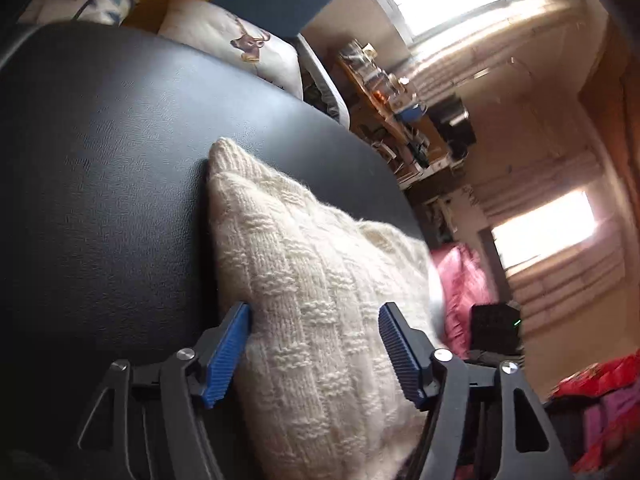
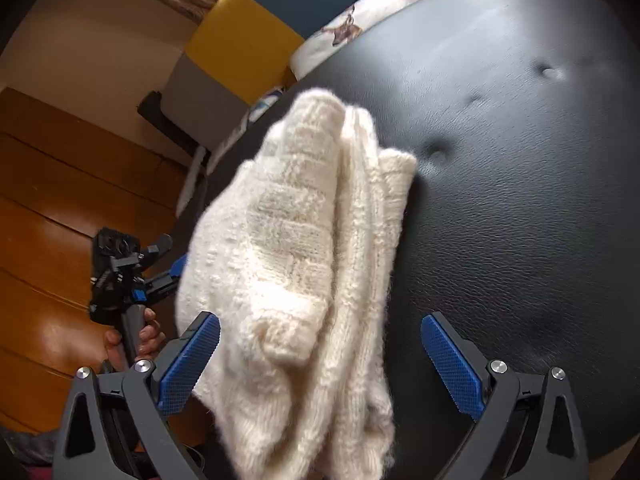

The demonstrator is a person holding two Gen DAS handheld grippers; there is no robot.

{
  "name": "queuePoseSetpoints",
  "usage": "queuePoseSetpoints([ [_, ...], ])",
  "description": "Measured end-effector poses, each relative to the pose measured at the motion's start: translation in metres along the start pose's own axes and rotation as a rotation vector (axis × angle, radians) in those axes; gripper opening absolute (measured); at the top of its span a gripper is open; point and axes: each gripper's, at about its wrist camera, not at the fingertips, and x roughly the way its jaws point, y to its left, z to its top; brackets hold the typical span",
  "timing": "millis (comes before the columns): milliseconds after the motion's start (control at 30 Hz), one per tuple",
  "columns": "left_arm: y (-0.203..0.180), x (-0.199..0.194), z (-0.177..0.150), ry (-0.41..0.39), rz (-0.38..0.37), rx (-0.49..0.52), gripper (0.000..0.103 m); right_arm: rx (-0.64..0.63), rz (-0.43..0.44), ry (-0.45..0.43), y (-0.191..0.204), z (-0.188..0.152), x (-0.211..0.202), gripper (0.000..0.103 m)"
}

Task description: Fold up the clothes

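A cream knitted garment (image 1: 304, 280) lies folded on a black leather surface (image 1: 100, 160). In the left wrist view my left gripper (image 1: 314, 354) is open, its blue pads on either side of the knit. In the right wrist view the garment (image 2: 304, 240) is bunched in several layers on the black surface (image 2: 520, 180). My right gripper (image 2: 320, 364) is open with the knit between its jaws. The left gripper also shows in the right wrist view (image 2: 132, 280), held by a hand beside the garment's left edge.
White printed cushions (image 1: 232, 40) and a blue, yellow and grey padded panel (image 2: 248, 40) stand behind the black surface. A wooden floor (image 2: 48, 220) lies to the left. Pink and red fabric (image 1: 464, 288) and cluttered shelves (image 1: 400, 112) are to the right.
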Motion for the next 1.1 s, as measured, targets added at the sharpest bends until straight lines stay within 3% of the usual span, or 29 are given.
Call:
queuePoseSetpoints([
  [100, 0.000, 0.017, -0.008, 0.025, 0.029, 0.018, 0.074, -0.013, 0.026, 0.022, 0.007, 0.003, 0.019, 0.103],
  [167, 0.008, 0.030, -0.017, 0.072, -0.012, -0.038, 0.076, -0.048, 0.013, 0.009, 0.016, 0.001, 0.028, 0.103],
  [200, 0.007, 0.029, -0.018, 0.057, -0.019, -0.033, 0.076, -0.063, 0.003, 0.004, 0.019, 0.000, 0.031, 0.103],
  [300, 0.003, 0.032, -0.019, 0.077, -0.005, -0.028, 0.059, -0.037, 0.037, -0.023, 0.014, -0.003, 0.029, 0.103],
  [367, -0.011, 0.029, -0.020, 0.063, 0.036, 0.039, 0.050, -0.014, 0.081, -0.032, 0.007, -0.003, 0.026, 0.103],
  [400, -0.017, 0.028, -0.022, 0.055, 0.047, 0.061, 0.047, -0.014, 0.084, -0.039, 0.007, -0.004, 0.024, 0.091],
  [433, -0.023, 0.027, -0.024, 0.047, 0.056, 0.079, 0.045, -0.020, 0.070, -0.050, 0.008, -0.006, 0.021, 0.069],
  [533, -0.032, 0.022, -0.028, 0.020, 0.037, 0.088, 0.042, -0.039, 0.030, -0.084, 0.013, -0.010, 0.011, 0.055],
  [633, -0.045, 0.020, -0.027, 0.009, -0.002, 0.112, 0.042, -0.058, -0.010, -0.117, 0.018, -0.014, 0.002, 0.047],
  [867, -0.095, 0.036, -0.009, 0.013, -0.097, 0.209, 0.041, -0.085, -0.080, -0.192, 0.024, -0.023, -0.027, 0.042],
  [1100, -0.162, 0.082, 0.016, 0.071, -0.150, 0.351, 0.041, -0.057, -0.137, -0.320, 0.005, -0.021, -0.098, 0.042],
])
